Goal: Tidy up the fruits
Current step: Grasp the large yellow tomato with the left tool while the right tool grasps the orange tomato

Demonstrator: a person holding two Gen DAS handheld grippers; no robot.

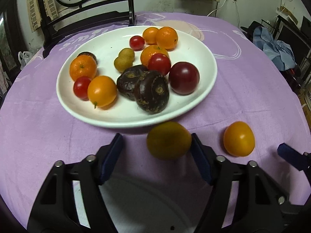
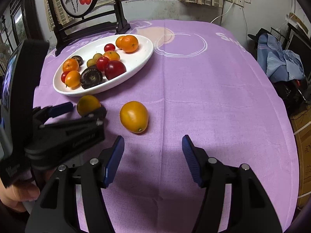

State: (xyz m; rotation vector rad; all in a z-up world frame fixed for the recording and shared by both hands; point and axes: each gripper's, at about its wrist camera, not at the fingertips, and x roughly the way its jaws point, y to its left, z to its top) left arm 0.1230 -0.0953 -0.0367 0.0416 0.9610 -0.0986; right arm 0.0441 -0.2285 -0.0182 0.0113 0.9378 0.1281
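Observation:
A white oval plate (image 1: 204, 89) (image 2: 143, 58) on the purple cloth holds several fruits: oranges, red and orange tomatoes, dark passion fruits. My left gripper (image 1: 156, 145) (image 2: 85, 108) is open, its jaws on either side of a dull yellow-orange fruit (image 1: 168, 140) (image 2: 88, 104) that lies just before the plate's near rim, close to the right jaw. A bright orange fruit (image 1: 239, 138) (image 2: 134, 116) lies on the cloth to its right. My right gripper (image 2: 153, 147) is open and empty, a little short of that fruit; one fingertip (image 1: 285, 152) shows in the left wrist view.
A dark wooden stand (image 2: 81, 3) with a round painted panel stands behind the plate at the table's far edge. Blue clothing (image 2: 279, 62) lies heaped beyond the table's right side. Purple cloth (image 2: 204, 97) covers the table to the right of the plate.

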